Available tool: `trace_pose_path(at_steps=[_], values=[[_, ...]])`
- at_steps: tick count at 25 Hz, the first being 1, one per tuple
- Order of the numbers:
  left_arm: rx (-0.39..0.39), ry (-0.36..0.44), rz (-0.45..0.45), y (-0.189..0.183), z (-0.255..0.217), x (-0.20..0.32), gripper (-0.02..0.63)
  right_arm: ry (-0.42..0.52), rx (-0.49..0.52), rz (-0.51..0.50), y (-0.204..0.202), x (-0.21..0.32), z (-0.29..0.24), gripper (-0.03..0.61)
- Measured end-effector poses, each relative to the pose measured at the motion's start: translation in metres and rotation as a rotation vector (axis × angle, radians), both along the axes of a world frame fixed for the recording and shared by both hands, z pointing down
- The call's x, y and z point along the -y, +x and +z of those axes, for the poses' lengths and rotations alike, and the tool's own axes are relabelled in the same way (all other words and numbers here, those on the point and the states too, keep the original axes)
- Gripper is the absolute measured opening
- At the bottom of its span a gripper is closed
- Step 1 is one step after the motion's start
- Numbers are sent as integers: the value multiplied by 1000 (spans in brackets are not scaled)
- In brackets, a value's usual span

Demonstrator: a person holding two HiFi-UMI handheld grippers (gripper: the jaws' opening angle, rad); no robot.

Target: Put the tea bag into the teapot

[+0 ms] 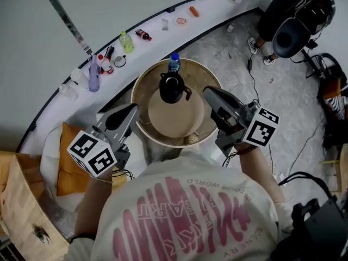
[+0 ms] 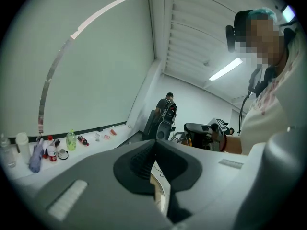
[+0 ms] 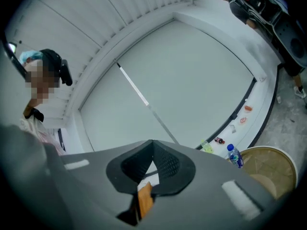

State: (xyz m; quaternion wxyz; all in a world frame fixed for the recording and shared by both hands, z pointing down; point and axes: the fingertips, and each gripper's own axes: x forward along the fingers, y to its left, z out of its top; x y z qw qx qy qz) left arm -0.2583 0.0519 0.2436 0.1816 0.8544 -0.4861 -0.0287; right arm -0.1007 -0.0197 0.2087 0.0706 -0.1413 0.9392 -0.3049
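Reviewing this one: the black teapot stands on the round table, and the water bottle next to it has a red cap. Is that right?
Not quite. The teapot is black and does stand on the round table, but the water bottle next to it has a blue cap, not a red one. The head view shows this, and the right gripper view confirms it.

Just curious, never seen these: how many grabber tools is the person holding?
2: left gripper by the near-left rim of the round table, right gripper over its right side.
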Motion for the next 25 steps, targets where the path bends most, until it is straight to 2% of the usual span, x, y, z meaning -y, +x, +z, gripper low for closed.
trace_pose_path(at_steps=[7,12,19,25], values=[[-56,-17,6,-9,2,-14,20,-1,-123,46,1,-8,13,5],[-96,9,30,-8,-8,-12,20,-12,-137,79,4,-2,12,5],[-77,12,52,-7,-10,-30,20,14,-157,112,6,-25,17,3],[-10,45,45,-11,-22,-34,20,39,-211,112,7,-31,19,5]])
